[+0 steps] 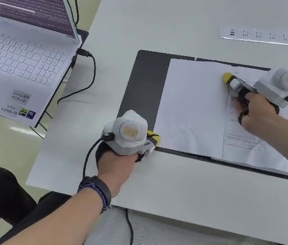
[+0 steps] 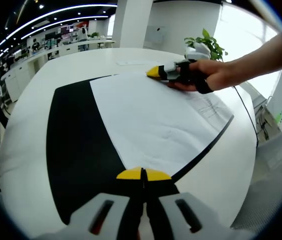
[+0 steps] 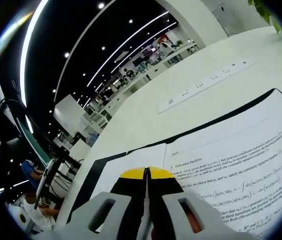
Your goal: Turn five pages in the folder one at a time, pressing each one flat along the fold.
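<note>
Laptop (image 1: 21, 51) sits far left of the left fingers, cable (image 1: 85, 76) trailing from it. Left gripper (image 1: 152, 137): jaws closed, yellow tips together, touching the near edge of the open folder (image 1: 144, 81) at the corner of the blank page (image 1: 190, 102). Cannot tell whether paper is caught between them. The blank page lies flat ahead of these tips, over the black cover. Right gripper (image 1: 228, 77): jaws closed, nothing held, tips down on the paper at the fold, blank page to one side, printed page (image 1: 246, 143) to the other. Power strip (image 1: 261, 35) lies well beyond the right tips.
</note>
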A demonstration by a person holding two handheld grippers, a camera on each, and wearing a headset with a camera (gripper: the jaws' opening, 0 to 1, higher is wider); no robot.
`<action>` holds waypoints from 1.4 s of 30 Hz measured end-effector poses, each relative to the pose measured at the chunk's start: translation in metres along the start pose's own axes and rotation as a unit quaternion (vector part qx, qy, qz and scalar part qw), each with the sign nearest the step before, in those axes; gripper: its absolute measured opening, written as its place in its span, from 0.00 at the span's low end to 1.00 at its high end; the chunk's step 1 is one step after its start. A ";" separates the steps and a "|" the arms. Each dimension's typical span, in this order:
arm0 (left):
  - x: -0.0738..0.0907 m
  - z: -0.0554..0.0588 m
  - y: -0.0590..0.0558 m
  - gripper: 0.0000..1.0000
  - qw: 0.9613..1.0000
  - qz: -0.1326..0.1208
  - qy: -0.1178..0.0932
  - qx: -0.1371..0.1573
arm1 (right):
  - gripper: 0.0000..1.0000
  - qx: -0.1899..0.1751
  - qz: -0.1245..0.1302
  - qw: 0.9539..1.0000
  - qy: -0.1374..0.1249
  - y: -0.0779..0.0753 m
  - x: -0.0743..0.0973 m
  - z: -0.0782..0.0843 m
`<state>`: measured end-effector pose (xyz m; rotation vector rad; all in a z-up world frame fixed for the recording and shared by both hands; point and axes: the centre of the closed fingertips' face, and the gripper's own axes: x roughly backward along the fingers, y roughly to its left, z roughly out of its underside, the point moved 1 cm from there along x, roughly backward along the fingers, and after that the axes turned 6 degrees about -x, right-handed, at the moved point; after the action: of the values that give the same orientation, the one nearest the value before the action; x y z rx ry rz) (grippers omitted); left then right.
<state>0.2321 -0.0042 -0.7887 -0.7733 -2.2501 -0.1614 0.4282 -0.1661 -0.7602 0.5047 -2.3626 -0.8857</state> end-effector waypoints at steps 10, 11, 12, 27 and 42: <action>0.000 0.000 -0.001 0.00 1.000 -0.001 -0.001 0.001 | 0.00 0.000 -0.003 1.000 0.002 0.007 0.020 0.018; 0.001 0.000 -0.001 0.00 1.000 0.000 -0.001 0.001 | 0.00 0.001 -0.003 1.000 0.002 0.008 0.022 0.019; 0.001 0.000 -0.001 0.00 1.000 0.000 -0.001 0.001 | 0.00 0.002 -0.003 1.000 0.003 0.008 0.024 0.020; 0.003 0.000 -0.002 0.00 1.000 -0.003 -0.008 0.006 | 0.00 -0.009 -0.001 1.000 0.002 0.008 0.053 0.040; 0.005 0.003 -0.006 0.00 1.000 -0.001 -0.011 0.000 | 0.00 -0.021 -0.004 1.000 0.003 0.010 0.071 0.053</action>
<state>0.2241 -0.0051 -0.7866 -0.7755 -2.2720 -0.1544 0.3393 -0.1705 -0.7606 0.4992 -2.3328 -0.9326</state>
